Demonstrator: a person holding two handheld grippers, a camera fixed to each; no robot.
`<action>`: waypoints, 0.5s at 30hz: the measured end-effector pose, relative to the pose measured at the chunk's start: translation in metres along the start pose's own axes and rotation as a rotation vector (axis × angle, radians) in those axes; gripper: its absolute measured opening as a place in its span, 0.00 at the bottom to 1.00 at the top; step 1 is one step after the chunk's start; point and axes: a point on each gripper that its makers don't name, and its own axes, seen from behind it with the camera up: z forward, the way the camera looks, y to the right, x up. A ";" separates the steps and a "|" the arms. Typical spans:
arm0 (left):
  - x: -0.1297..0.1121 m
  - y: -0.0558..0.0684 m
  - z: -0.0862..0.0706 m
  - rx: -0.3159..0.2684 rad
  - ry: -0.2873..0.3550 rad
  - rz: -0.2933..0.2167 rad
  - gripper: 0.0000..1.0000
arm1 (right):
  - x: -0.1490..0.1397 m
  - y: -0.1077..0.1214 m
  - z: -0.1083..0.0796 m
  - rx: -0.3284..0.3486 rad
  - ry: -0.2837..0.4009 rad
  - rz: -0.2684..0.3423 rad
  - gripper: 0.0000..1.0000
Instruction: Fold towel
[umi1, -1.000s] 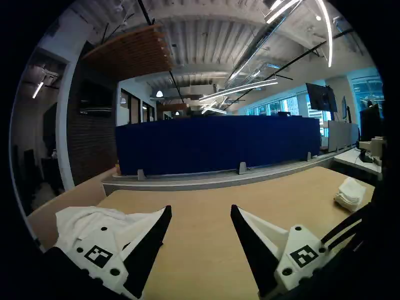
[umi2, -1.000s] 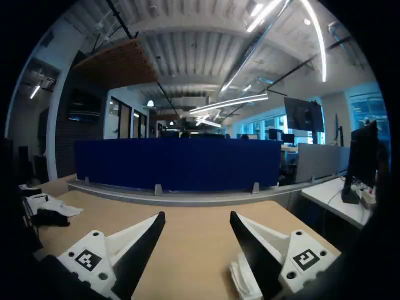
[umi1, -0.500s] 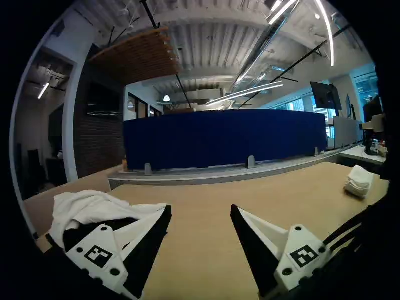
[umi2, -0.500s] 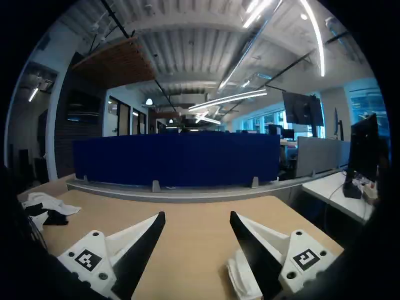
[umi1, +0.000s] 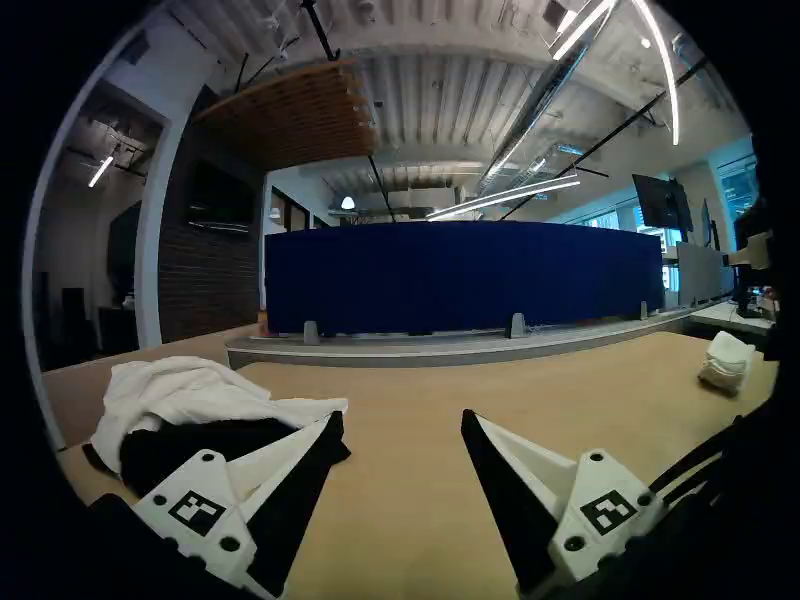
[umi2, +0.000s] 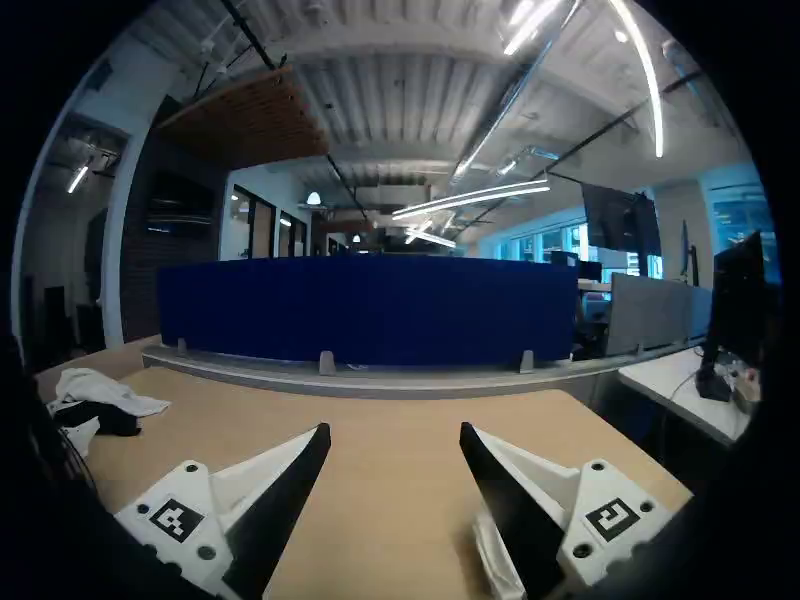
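Hovering left gripper (umi1: 400, 415): I see it spread, empty, short of the blue partition (umi1: 460, 275).
Right gripper (umi2: 394, 428): spread, empty.
Folded towel (umi2: 495, 555): before the partition's right end.
Crumpled towel (umi1: 190, 395): before its left end, over dark cloth (umi1: 200, 445).

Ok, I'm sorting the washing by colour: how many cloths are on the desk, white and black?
White: 2, a crumpled towel and a folded towel
Black: 1, a black cloth partly under the crumpled towel
Total: 3
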 end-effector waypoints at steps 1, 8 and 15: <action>0.000 0.000 -0.001 -0.001 0.004 -0.004 0.87 | 0.000 0.000 0.000 0.000 0.001 0.001 1.00; 0.000 0.002 -0.003 -0.008 0.012 -0.018 0.87 | 0.006 -0.004 -0.002 0.004 0.003 0.000 1.00; 0.000 0.001 -0.004 -0.013 0.011 -0.018 0.87 | 0.005 0.004 -0.001 -0.004 0.011 -0.019 1.00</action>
